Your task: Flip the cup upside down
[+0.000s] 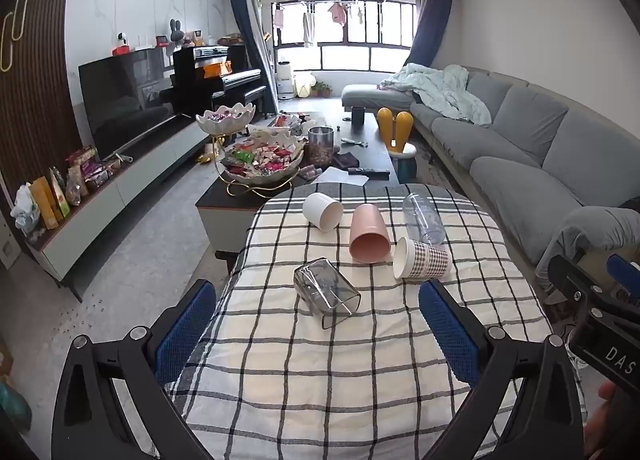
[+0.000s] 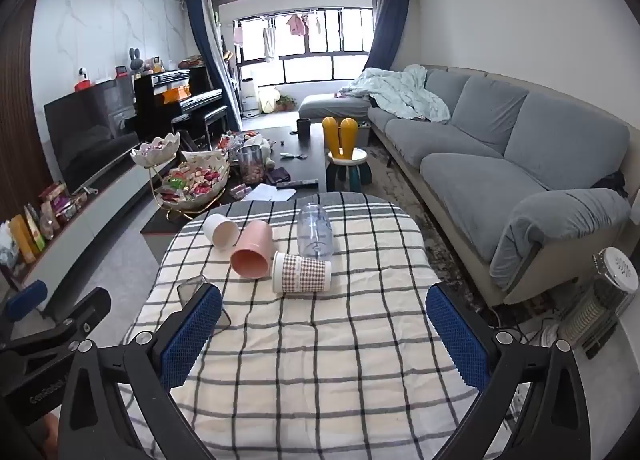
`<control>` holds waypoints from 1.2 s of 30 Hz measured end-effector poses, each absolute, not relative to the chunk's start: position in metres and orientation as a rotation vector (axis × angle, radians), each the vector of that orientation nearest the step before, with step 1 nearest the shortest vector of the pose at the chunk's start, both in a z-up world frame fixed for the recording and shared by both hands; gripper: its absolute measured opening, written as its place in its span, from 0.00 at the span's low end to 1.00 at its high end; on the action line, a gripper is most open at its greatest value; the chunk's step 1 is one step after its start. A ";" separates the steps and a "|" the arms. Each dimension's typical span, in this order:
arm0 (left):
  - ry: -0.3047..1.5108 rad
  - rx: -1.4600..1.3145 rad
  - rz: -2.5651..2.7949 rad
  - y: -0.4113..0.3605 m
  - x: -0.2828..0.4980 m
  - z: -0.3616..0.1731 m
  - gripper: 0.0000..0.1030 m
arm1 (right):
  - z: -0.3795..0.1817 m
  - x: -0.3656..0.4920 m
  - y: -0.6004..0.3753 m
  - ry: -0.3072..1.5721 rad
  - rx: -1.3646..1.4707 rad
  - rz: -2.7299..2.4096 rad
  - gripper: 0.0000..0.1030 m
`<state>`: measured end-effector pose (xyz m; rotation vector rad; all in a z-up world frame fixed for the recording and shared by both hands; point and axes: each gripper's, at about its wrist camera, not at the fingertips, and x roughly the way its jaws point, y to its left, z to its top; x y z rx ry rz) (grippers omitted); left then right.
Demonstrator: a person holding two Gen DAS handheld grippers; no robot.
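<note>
Cups, five in number, all lie on their sides on the checked black-and-cream cloth covering the surface (image 1: 320,360). Nearest to the left gripper (image 1: 318,326) is a clear smoky glass tumbler with squared sides (image 1: 326,292), its mouth towards the camera; it lies ahead of and between the blue-padded fingers (image 1: 186,330), untouched. Left gripper: spread wide, holding nothing. Right gripper (image 2: 324,326): likewise spread wide and holding nothing, with bare cloth between its pads; the tumbler shows only partly behind its left pad in the right wrist view. Further back lies a paper cup with brown houndstooth print (image 1: 422,258), mouth to the left, just beside a pink plastic cup (image 1: 369,234) whose mouth faces the camera. A white cup (image 1: 322,211) lies left of the pink one, and a clear plastic cup (image 1: 424,217) lies to the right at the rear, close to the paper cup. Beyond the surface stands a dark coffee table (image 1: 380,147) carrying a tiered white bowl of wrapped sweets (image 1: 262,159). A grey sectional sofa (image 1: 540,147) runs along the right wall.
</note>
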<state>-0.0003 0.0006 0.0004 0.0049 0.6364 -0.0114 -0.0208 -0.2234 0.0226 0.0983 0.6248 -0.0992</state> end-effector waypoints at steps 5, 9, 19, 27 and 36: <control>0.624 0.015 -0.006 0.002 0.001 0.003 1.00 | 0.023 -0.021 -0.224 0.623 0.103 -0.099 1.00; 0.618 0.029 -0.007 0.001 -0.004 0.005 1.00 | 0.024 -0.021 -0.224 0.619 0.102 -0.099 1.00; 0.628 0.036 -0.012 -0.002 -0.004 0.002 1.00 | 0.023 -0.022 -0.225 0.618 0.106 -0.098 1.00; 0.629 0.035 -0.012 -0.003 -0.004 0.001 1.00 | 0.023 -0.021 -0.225 0.619 0.108 -0.097 1.00; 0.630 0.034 -0.011 -0.003 -0.004 0.000 1.00 | 0.022 -0.021 -0.225 0.620 0.109 -0.096 1.00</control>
